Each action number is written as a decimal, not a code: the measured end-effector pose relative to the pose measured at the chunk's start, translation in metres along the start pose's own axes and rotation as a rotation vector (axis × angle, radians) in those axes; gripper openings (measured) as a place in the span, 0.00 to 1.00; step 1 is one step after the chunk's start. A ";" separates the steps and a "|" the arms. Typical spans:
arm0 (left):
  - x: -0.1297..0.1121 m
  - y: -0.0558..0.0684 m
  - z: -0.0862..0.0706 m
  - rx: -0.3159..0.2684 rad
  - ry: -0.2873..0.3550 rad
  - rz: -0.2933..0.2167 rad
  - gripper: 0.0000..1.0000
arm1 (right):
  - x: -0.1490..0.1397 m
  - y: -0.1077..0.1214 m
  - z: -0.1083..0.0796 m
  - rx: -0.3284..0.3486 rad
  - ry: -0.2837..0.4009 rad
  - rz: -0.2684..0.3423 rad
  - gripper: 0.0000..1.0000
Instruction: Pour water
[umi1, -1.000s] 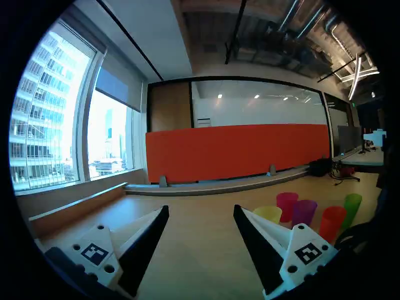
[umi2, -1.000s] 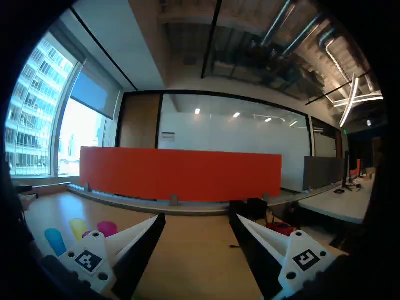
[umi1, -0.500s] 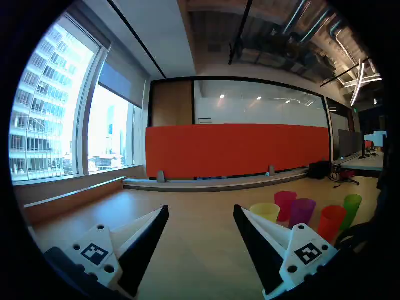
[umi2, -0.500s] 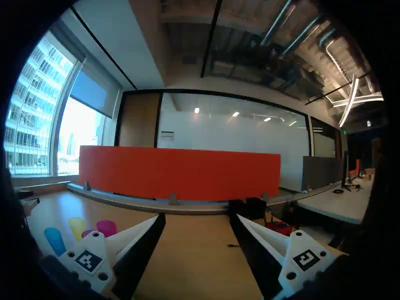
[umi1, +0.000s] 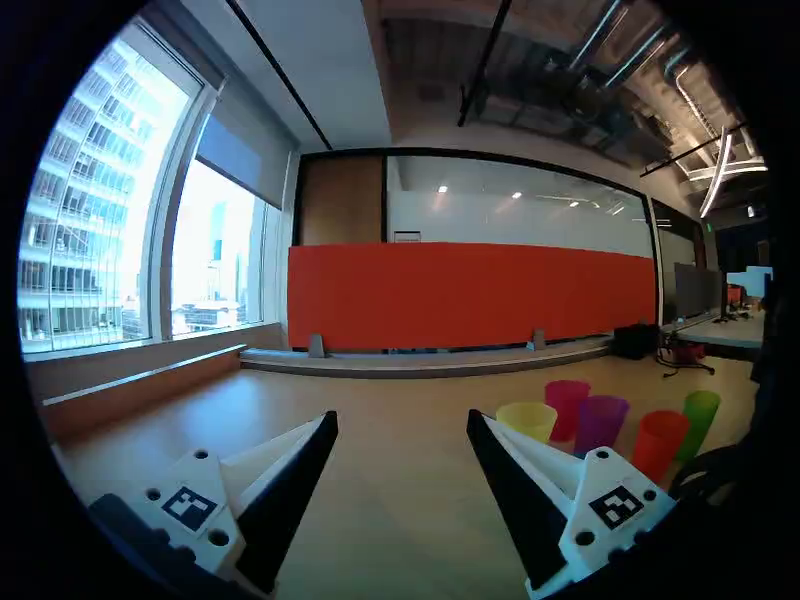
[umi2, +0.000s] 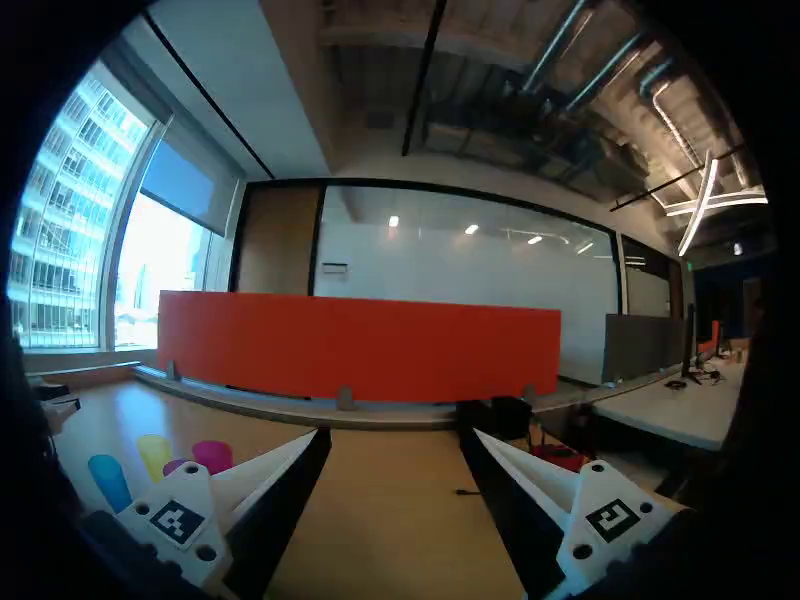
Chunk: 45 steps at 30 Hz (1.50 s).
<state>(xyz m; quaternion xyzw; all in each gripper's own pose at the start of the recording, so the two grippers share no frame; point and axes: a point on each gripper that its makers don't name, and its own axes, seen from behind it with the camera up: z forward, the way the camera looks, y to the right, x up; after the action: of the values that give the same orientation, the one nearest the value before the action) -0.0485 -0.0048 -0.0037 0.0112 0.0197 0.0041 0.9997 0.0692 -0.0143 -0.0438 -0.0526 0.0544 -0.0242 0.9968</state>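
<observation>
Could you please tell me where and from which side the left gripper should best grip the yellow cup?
Probably across its side wall near mid-height, approaching level from the front. The yellow cup stands upright, nearest the open left gripper, with the pink cup and purple cup close behind and beside it, so the near side is free for the fingers.

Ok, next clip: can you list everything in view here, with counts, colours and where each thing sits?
cups: five in the left gripper view, yellow, pink, purple, orange, green, grouped on the table, right of the gripper
blue cup: one, lower left in the right gripper view, beside yellow and pink ones
table: one, light wood, under both grippers
divider: one, orange, upright beyond the table
windows: tall, bright, at left
desk: one, pale, far right
left gripper: white body, black fingers, open, empty
right gripper: same colours, open, empty
</observation>
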 end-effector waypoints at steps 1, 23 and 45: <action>-0.001 0.000 0.000 -0.002 -0.003 0.001 0.96 | 0.000 0.000 0.000 0.001 0.000 0.000 1.00; -0.007 0.000 0.002 -0.005 -0.028 0.004 0.96 | -0.004 0.007 0.003 0.007 0.009 -0.001 1.00; -0.007 0.001 0.002 -0.005 -0.028 0.005 0.96 | -0.062 0.006 0.019 0.046 -0.002 0.077 1.00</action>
<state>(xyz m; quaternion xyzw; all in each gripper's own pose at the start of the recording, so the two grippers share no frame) -0.0550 -0.0039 -0.0012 0.0088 0.0056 0.0062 0.9999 0.0102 -0.0030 -0.0193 -0.0276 0.0548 0.0128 0.9980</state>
